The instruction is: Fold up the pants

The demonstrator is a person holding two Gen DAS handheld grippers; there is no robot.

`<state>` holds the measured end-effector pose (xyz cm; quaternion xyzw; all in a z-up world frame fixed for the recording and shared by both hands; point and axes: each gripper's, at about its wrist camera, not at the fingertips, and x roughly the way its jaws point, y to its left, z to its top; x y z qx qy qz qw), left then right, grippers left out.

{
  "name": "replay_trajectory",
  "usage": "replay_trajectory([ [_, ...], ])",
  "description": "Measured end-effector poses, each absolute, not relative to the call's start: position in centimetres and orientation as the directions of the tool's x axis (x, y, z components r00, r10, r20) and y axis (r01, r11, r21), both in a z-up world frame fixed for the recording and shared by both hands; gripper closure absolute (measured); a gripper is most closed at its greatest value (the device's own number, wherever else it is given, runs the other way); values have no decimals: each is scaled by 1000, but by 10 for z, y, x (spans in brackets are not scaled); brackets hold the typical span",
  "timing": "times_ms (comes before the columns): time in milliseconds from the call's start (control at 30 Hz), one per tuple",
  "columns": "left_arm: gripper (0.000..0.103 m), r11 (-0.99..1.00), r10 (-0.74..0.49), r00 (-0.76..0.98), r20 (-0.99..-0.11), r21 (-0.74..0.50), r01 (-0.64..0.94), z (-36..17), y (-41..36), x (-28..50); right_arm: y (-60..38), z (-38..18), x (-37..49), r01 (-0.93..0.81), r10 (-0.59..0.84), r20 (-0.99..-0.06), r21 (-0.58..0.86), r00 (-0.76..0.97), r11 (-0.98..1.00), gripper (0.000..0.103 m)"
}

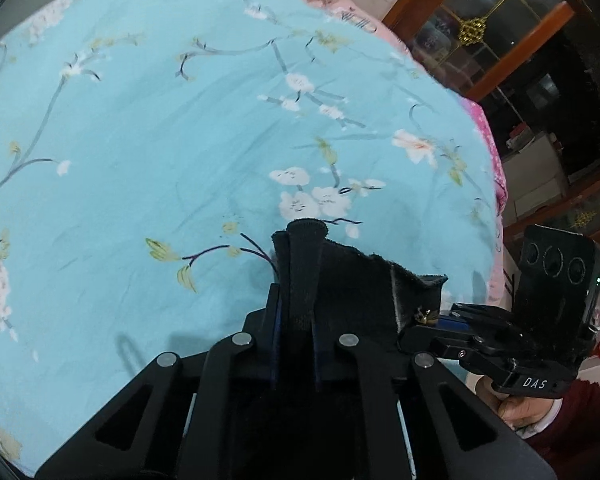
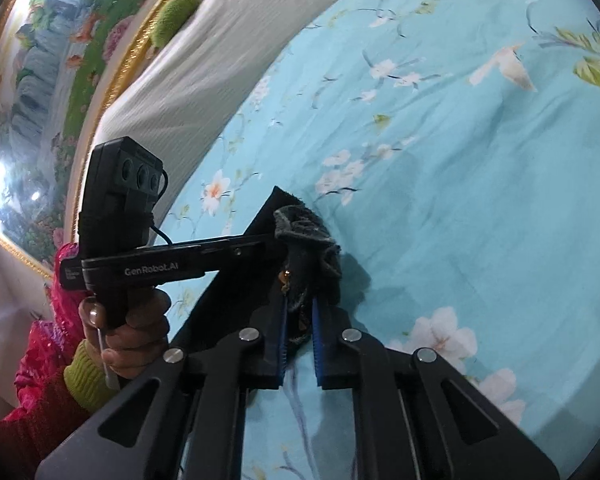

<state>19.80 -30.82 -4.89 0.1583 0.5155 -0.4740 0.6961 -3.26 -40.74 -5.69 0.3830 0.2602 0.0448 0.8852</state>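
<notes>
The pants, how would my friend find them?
Look at the big blue flowered bedsheet. Just above it, both grippers pinch one dark cloth between their fingers: the pants. They are the only black, fuzzy-edged thing against all that light blue.

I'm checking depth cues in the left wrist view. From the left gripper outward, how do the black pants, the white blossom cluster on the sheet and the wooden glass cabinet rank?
1. Black pants: clamped in the left gripper.
2. White blossom cluster: on the blue sheet, just beyond the fingertips.
3. Wooden glass cabinet: upper right, past the bed's edge.
</notes>
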Motion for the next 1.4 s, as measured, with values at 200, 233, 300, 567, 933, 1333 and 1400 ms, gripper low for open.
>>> replay_trajectory([
  [200,93,490,-569,87,-818,-253,834,-5,-275,180,-388,-27,-38,-13,360,-355,697,863,717,92],
  [233,93,493,-579,101,-809,-249,834,1,-267,176,-384,-22,-37,-39,380,-341,698,860,715,92],
  [300,93,502,-594,126,-795,-243,830,13,-253,170,-372,-11,-36,-90,416,-319,693,852,715,92],
  [567,93,583,-646,236,-726,-270,766,39,-172,149,-316,8,-21,-252,563,-266,692,782,676,92],
  [933,93,690,-654,312,-689,-376,618,1,-76,141,-245,-17,10,-347,680,-340,664,649,663,92],
  [1333,93,765,-620,344,-705,-446,466,-60,-12,145,-194,-57,37,-373,697,-474,608,538,701,92],
  [1400,93,770,-619,349,-703,-456,446,-65,-6,146,-190,-61,39,-375,695,-487,600,529,706,92],
])
